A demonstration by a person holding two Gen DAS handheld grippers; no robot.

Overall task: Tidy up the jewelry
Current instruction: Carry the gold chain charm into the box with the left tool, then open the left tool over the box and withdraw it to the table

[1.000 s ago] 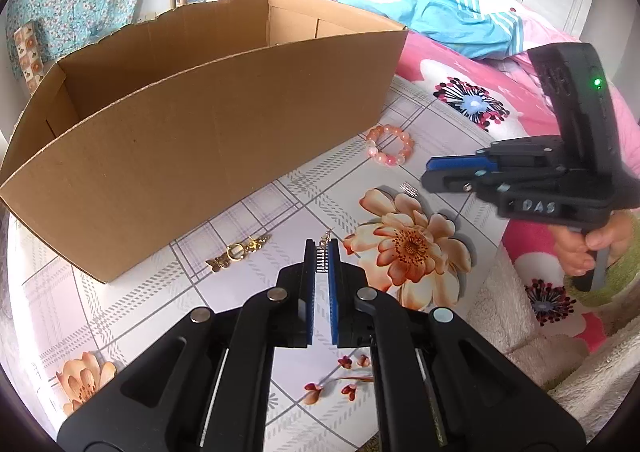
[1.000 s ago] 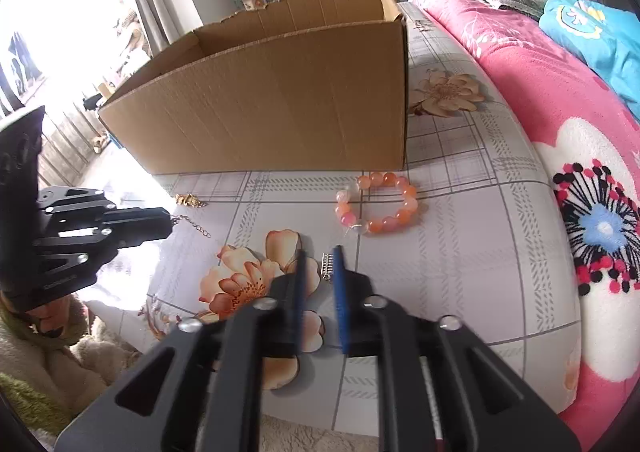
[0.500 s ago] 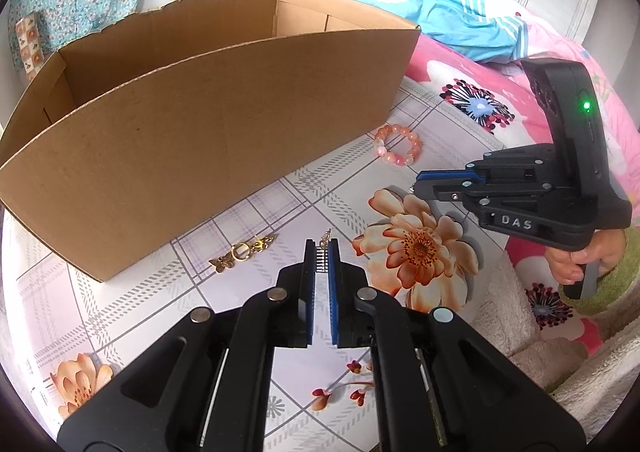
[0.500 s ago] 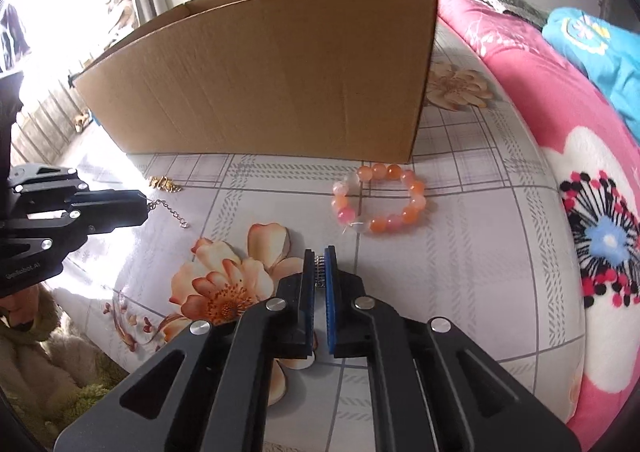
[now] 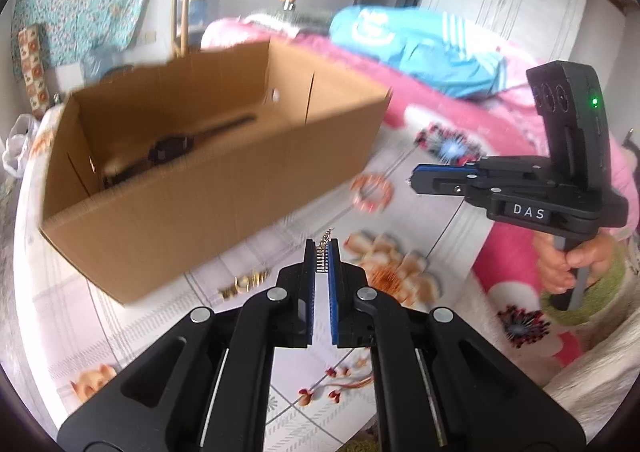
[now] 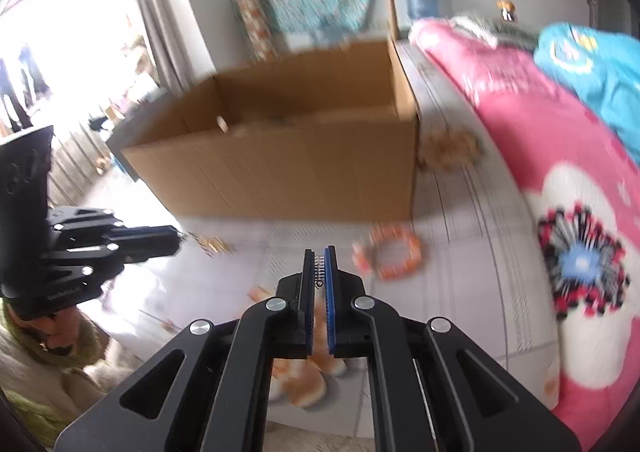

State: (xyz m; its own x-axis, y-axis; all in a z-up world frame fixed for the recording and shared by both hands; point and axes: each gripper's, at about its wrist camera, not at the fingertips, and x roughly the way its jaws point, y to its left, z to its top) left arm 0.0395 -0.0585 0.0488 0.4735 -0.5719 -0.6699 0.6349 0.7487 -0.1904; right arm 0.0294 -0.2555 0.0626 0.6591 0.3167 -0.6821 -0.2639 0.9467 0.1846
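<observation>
My left gripper is shut on a small silver jewelry piece, whose chain end pokes out above the pads. My right gripper is shut on a similar silver piece. Both hang above the floral bedsheet, in front of an open cardboard box. An orange-pink bead bracelet lies on the sheet near the box's right corner. A small gold piece lies near the box's front wall. Each view shows the other gripper from the side: the right gripper and the left gripper.
A dark, long object lies inside the box. A pink flowered quilt and blue clothing lie to the right. A person's hand holds the right gripper's handle. The bed's edge with a fluffy blanket is near me.
Both grippers have risen, so the box's inside now shows. The right gripper's jaws closed on the silver piece that lay on the sheet and lifted it.
</observation>
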